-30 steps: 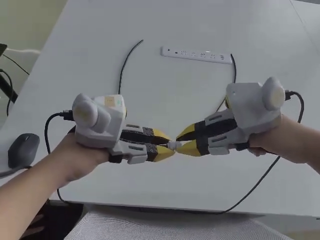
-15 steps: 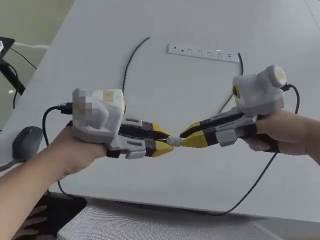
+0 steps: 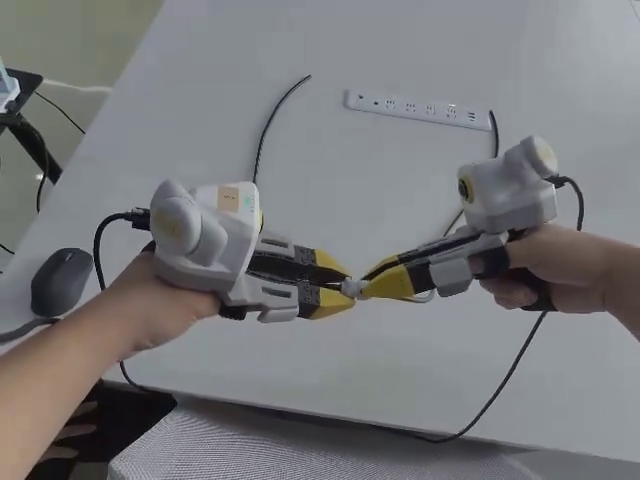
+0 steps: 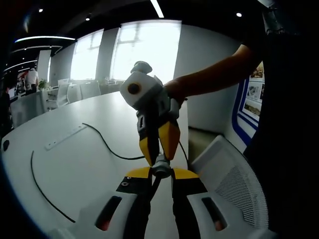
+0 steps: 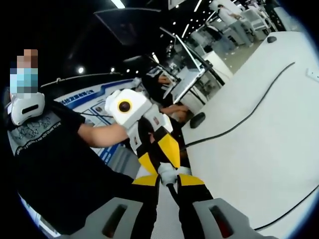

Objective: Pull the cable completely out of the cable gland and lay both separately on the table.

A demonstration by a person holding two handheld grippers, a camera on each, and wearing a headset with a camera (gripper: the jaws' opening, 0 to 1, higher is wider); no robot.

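The left tongs [image 3: 340, 289] and the right tongs [image 3: 368, 287] meet nose to nose in the air, over the near edge of the counter [image 3: 350, 190]. Both are squeezed tight. The little pale cable gland [image 4: 160, 168] sits right between their yellow tips. The left tongs pinch the gland. The right tongs seem to grip the cable [image 5: 174, 192], a thin black line that runs back between their own jaws, but it is small and hard to see well. The cable is still stuck in the gland, and both are up off the counter.

A hand [image 3: 150, 305] holds the left tongs and another hand [image 3: 560, 270] holds the right tongs. A black cord [image 3: 505, 375] hangs from the right tongs and runs over the counter edge. Another cord [image 3: 98, 250] loops out from the left tongs.

Farther back on the counter lies a long black wire [image 3: 265, 125], and beside its far end a white power strip [image 3: 420, 108]. A dark mouse [image 3: 60, 280] rests near the left edge, well apart from the tongs. Below the tongs is the grey mesh of a chair [image 3: 300, 450].
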